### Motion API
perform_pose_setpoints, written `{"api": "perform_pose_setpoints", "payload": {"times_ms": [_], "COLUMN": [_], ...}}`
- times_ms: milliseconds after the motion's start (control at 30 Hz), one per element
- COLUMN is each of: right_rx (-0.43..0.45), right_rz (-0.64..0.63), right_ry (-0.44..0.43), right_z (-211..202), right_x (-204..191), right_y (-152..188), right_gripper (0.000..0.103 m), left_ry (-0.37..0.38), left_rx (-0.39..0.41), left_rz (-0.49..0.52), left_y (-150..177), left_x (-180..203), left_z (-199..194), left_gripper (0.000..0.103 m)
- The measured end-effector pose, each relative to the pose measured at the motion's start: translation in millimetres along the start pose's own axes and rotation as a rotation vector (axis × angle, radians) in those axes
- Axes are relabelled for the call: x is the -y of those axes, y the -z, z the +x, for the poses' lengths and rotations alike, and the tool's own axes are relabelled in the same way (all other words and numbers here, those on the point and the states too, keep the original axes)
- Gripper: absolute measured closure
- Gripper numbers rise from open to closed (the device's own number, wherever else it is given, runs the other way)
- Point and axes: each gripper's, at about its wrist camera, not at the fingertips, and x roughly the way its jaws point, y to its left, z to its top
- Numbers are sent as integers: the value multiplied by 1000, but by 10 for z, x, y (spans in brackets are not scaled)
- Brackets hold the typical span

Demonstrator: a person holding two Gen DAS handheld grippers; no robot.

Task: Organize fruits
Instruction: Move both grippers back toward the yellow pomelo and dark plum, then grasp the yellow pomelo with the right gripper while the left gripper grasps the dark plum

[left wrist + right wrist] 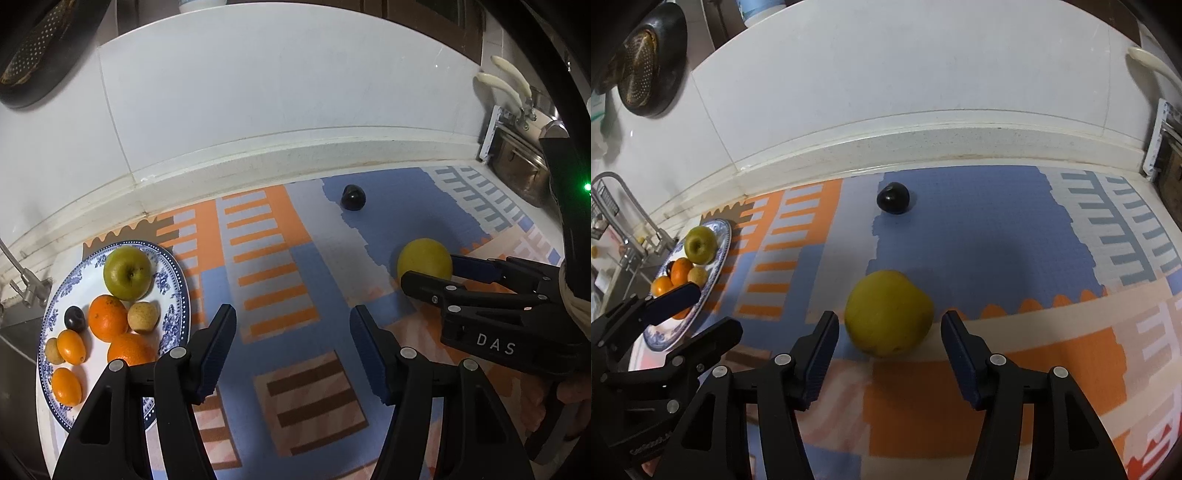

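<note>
A yellow round fruit (888, 314) lies on the patterned mat (997, 236). It sits between the fingers of my right gripper (890, 317), which is open with a gap on each side. A dark plum (893, 198) rests farther back near the wall. At the left a blue-and-white plate (173, 280) holds a green apple (127, 273), oranges (108, 318), a small dark plum (75, 317) and several small fruits. My left gripper (291, 314) hovers open over the mat just right of the plate, with nothing between its fingers.
A white tiled backsplash (258, 110) and raised ledge close off the counter's back. A sink faucet (624, 206) stands left of the plate. A metal pot with pale handles (517, 158) sits at the far right. A colander (646, 66) hangs upper left.
</note>
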Motion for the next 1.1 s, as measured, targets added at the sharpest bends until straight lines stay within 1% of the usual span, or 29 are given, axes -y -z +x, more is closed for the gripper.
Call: {"api": "perform_pose_setpoints", "payload": {"times_ms": [267,333,433,567,833,1000,1100], "right_rx": [-8,-1,1,20,98,122,132], "right_rz": [-22,-32,-44,-29,-11,29,44], "right_ry": [-21,-37,-39,-48,14,37,51], "right_z": [83,78,77,17,-200,-240,-226], "right_x": [26,26,20,69,256,422,506], "right_y": [-22,-24,-26,-39,-227,-362,-446], "right_gripper": [46,51,51,51,51,51,51], "left_ry": [-3,2,16,31,60,103,111], "left_rx": [-15,-16,-18,-4,60,70,69], "left_rz": [-6,-5,-7,7,84,104,110], "left_y": [-59,-72,-102,-169,-452,-643,-735], "left_x": [13,23,37,76,295,409,446], "left_z": [154,183,216,225,321,486,611], "left_gripper": [40,40,40,40,40,40,40]}}
